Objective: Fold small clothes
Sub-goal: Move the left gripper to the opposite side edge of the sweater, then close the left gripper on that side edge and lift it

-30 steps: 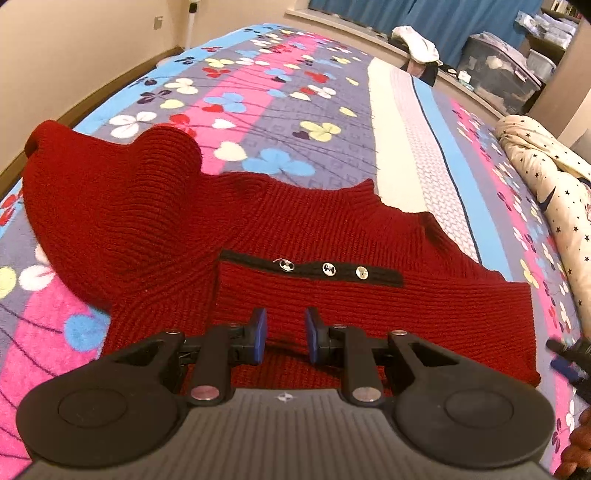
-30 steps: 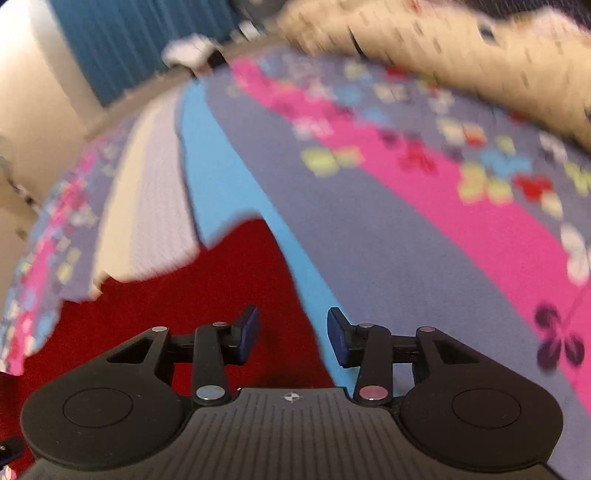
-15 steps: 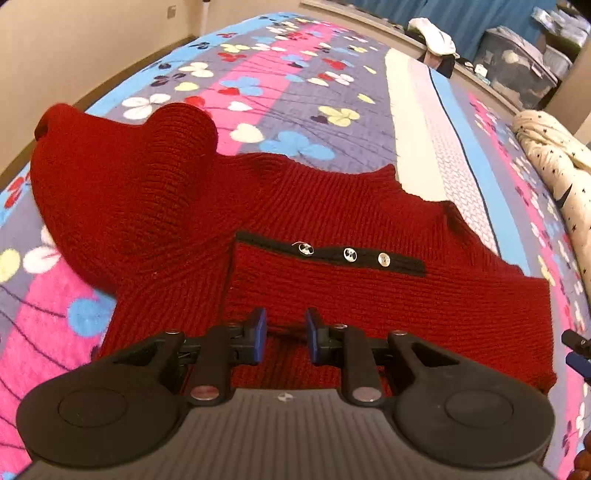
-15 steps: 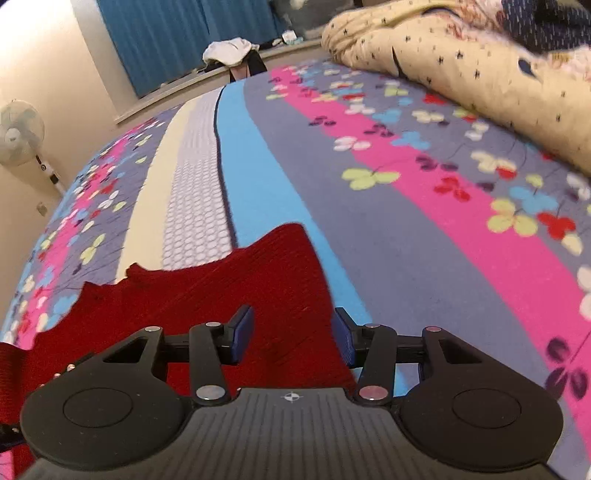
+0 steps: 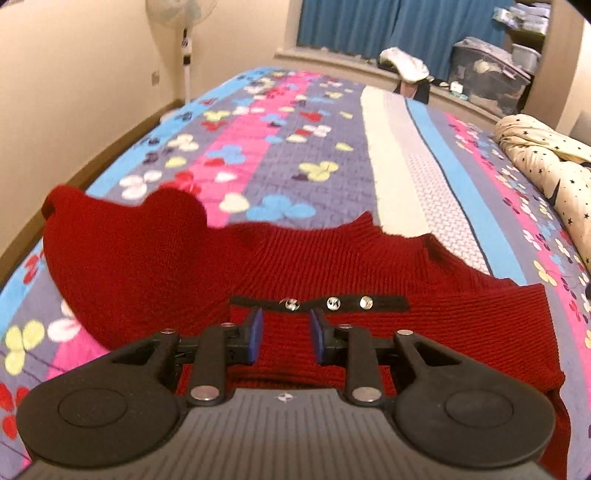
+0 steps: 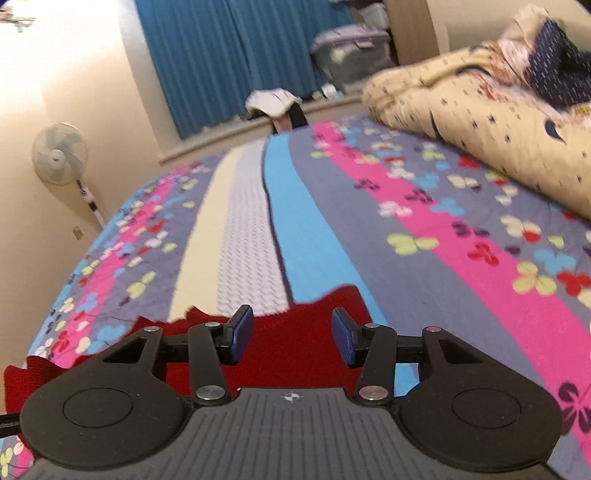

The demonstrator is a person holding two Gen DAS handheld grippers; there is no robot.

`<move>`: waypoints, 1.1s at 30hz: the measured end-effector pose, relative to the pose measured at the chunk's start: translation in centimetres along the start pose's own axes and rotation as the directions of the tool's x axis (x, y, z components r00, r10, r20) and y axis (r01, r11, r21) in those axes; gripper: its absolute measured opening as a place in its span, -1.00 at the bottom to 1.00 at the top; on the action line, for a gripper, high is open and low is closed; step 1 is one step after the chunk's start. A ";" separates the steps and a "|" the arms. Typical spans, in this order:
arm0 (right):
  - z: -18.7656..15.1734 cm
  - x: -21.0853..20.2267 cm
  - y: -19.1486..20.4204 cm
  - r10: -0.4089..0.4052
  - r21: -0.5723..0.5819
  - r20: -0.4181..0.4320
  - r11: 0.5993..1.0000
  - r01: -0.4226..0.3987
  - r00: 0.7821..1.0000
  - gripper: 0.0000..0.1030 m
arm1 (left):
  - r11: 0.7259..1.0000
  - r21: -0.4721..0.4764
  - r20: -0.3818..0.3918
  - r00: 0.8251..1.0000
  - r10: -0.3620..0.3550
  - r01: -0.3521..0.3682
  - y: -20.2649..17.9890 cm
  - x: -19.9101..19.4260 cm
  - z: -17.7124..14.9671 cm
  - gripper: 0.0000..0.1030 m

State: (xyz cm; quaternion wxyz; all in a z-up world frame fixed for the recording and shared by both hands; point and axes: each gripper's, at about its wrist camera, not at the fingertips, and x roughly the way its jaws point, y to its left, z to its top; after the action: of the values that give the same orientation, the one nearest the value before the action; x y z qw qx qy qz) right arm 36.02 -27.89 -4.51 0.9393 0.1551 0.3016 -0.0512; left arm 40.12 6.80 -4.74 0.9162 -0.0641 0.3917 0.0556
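Knitwear fills the lower half of the left wrist view: a red sweater [image 5: 155,258] lies on a striped, flowered bedspread [image 5: 280,147], one sleeve bunched toward the left edge, its body running to the lower right. A black placket [image 5: 321,302] with three silver snaps crosses the folded front just above centre bottom. The left gripper [image 5: 285,334] hangs over that front, its jaws a little way apart and just widened, with nothing pinched between them; whether the blue pads [image 5: 255,334] touch the knit cannot be told. A fan [image 5: 181,14] stands at upper left, blue curtains [image 5: 369,22] at the top, a storage bin [image 5: 487,70] at upper right and a star-print quilt [image 5: 546,166] at the right edge.

In the right wrist view the same sweater [image 6: 291,350] shows at bottom centre and lower left, its edge lying over the blue stripe of the bedspread [image 6: 443,240]. The right gripper [image 6: 291,338] is above that edge, jaws partly open and empty. The fan [image 6: 59,153] is at left, the curtains [image 6: 229,55] above, the quilt [image 6: 480,110] at upper right.
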 end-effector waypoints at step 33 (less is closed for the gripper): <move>0.5 -2.1 3.6 0.128 -0.118 0.033 0.985 -0.124 0.991 -0.74 | 0.993 -0.020 0.223 0.968 0.114 -0.112 4.3 -1.5 0.7 0.20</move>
State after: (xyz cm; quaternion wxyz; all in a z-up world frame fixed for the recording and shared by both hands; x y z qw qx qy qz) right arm 35.23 -24.64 -1.94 0.9540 0.1180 0.2747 0.0228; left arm 38.88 11.08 -3.51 0.9495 -0.0385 0.2891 0.1162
